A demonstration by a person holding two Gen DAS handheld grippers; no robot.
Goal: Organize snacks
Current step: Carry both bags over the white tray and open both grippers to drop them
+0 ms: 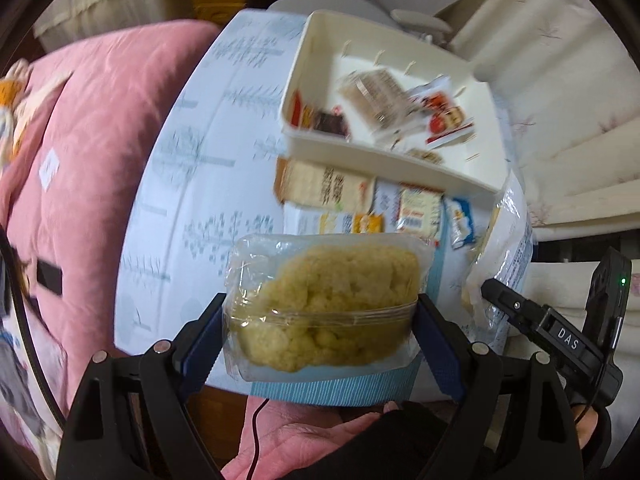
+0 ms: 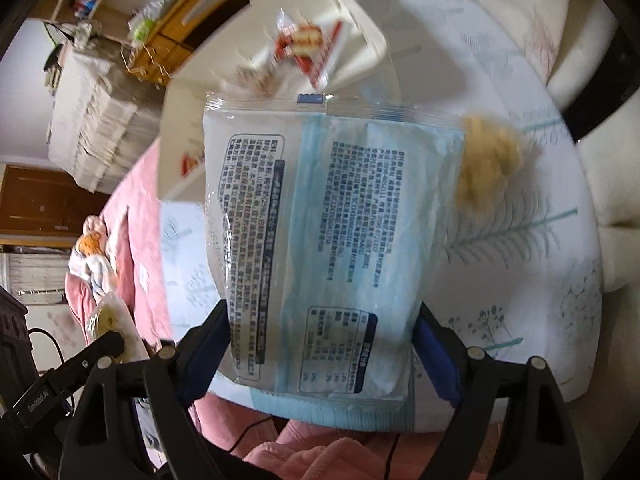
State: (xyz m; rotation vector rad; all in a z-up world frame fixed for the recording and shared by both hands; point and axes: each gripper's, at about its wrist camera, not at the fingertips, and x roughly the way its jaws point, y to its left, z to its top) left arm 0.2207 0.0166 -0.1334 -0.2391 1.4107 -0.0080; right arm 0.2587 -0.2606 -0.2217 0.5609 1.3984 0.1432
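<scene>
Left gripper (image 1: 320,320) clamped a clear snack pack (image 1: 328,304); right gripper (image 2: 322,344) gripped a printed pouch (image 2: 320,240); far tray (image 1: 400,168) part-filled, several packets (image 1: 360,200) left outside.

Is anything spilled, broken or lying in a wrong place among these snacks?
Nothing looks spilled or torn. Several packets lie on the table beside the white bin, not in it. The left gripper holds a clear pack of yellow snacks; the right gripper holds a blue and white bag. The pictures are blurred.
</scene>
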